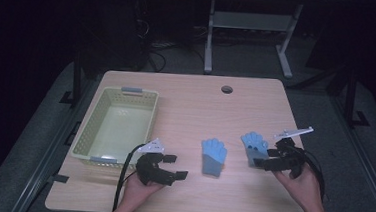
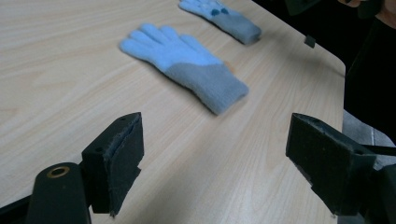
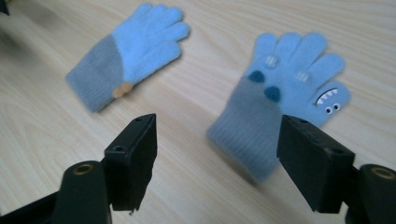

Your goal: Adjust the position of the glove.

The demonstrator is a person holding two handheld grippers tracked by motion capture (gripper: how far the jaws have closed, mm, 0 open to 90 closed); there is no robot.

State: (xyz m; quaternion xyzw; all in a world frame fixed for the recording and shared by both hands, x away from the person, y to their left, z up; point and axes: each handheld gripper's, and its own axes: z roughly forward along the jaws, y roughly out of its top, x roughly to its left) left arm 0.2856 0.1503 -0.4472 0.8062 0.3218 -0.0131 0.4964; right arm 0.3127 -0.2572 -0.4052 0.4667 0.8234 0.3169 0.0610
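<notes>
**Two blue gloves lying flat, both tongs gaping**

A person is sitting at the near edge of the worktop (image 1: pixel 191 101), holding a set of tongs in each hand. The left tongs (image 1: pixel 173 166) are hovering near the front left, just right of the pale yellow basket (image 1: pixel 90 124), jaws standing wide apart with nothing between them. They are pointing right toward the plain glove (image 1: pixel 213 156), which is lying flat near the middle of the worktop, fingers pointing far, grey cuff near; in the left gripper view that glove (image 2: pixel 187 63) is sitting well ahead of the jaws, untouched.

The right tongs (image 1: pixel 263 158) are hanging over the near right part, jaws also spread wide and clamping nothing. The monster-face glove (image 1: pixel 254 146) is lying just beside them on the left, partly under the jaw tips in the high view. In the right gripper view this glove (image 3: pixel 285 98) is resting flat on the wood, its grey cuff showing between and beyond the two jaws; whether a pad is touching it, cannot tell. The plain glove (image 3: pixel 133 51) is lying apart from it, to the left. The basket is sitting at the left side.
</notes>
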